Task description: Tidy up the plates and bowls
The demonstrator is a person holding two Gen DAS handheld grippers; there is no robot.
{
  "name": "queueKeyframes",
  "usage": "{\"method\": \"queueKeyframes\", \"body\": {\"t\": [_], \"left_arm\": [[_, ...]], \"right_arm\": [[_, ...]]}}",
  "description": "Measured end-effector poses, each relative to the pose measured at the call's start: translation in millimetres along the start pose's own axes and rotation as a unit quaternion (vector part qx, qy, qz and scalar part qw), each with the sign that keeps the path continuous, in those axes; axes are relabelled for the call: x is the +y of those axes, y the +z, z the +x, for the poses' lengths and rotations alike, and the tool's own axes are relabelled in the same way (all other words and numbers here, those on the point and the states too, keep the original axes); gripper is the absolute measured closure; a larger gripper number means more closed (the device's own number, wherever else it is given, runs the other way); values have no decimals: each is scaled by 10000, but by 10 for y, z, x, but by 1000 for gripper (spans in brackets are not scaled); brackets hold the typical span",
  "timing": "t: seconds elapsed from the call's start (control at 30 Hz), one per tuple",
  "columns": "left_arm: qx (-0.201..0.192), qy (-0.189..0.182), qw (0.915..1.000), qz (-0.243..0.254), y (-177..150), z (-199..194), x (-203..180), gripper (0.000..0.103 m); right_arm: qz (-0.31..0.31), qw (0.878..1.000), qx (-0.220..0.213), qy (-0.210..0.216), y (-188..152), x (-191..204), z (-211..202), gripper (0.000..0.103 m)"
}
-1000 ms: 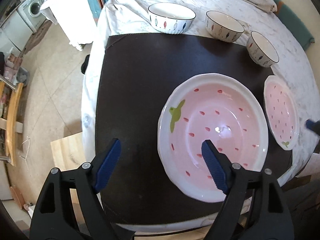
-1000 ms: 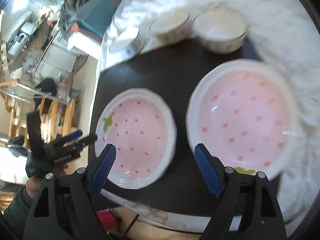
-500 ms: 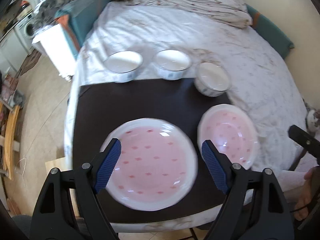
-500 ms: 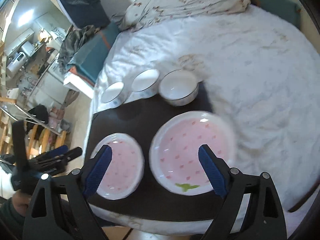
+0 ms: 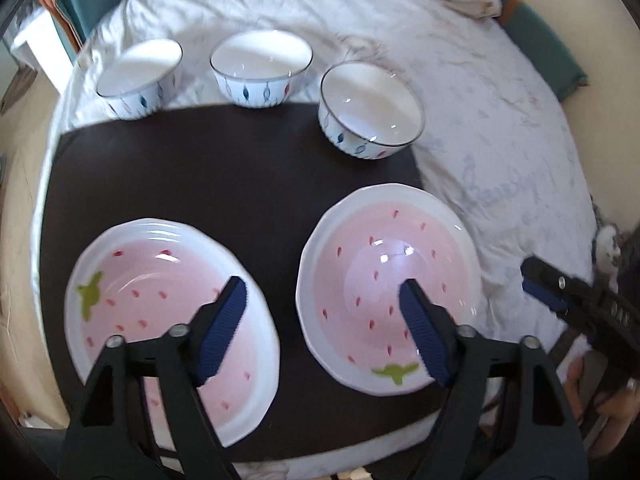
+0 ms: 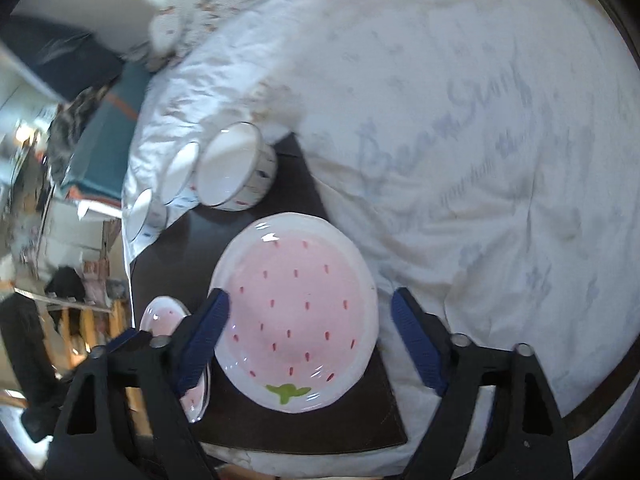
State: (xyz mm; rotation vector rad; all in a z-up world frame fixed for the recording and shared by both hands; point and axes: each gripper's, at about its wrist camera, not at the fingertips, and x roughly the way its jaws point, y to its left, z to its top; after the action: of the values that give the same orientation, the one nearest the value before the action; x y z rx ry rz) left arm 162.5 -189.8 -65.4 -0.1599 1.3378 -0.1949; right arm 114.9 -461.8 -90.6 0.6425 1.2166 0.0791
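Note:
Two pink strawberry-pattern plates lie on a dark mat [image 5: 200,184]: the left plate [image 5: 152,280] and the right plate [image 5: 384,272]. Three white bowls with a leaf pattern stand along the mat's far edge: left bowl [image 5: 140,76], middle bowl [image 5: 260,66], right bowl [image 5: 370,108]. My left gripper [image 5: 320,328] is open and empty above the gap between the plates. My right gripper [image 6: 308,340] is open and empty, its jaws on either side of the right plate [image 6: 296,320], above it. The right gripper also shows at the edge of the left wrist view [image 5: 560,300].
The mat lies on a bed covered by a white sheet [image 5: 500,120]. A rumpled duvet [image 6: 208,20] lies at the bed's far end. Floor and wooden furniture [image 6: 92,320] lie off the bed's left side.
Both grippers came down closer to the plates. The left view shifted right, toward the gap between the plates; the right gripper now straddles the right plate. Both stayed open.

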Motion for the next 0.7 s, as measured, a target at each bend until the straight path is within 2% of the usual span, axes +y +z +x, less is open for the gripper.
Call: {"method": "queueKeyframes", "body": {"t": [0.03,0.1,0.17,0.4,0.53,0.63,0.7], "left_arm": [[69,-29,10000,13,31,72,-13,46],[234,14,9997,39,94,227,-49,52],[447,-8,9990,9,134,369,-71,52],[546,201,9983,-96,176,588,-51,52],[671,155,9975,-157,193,700,-22,52],[739,111,9971,-163,172,786,-28,52],[827,78,9963,-224,152,843,-9,53]], "right_arm": [[23,10000,48,4,8,-25,39,31],[84,9998,203,15,24,-72,132,41],[171,9992,350,4,24,-109,214,49],[508,9957,721,-300,9,-317,413,51],[723,9924,954,-291,-31,-412,540,51],[723,9897,1236,-28,-65,-390,674,72],[696,9884,1344,-151,-74,-391,749,75]]}}
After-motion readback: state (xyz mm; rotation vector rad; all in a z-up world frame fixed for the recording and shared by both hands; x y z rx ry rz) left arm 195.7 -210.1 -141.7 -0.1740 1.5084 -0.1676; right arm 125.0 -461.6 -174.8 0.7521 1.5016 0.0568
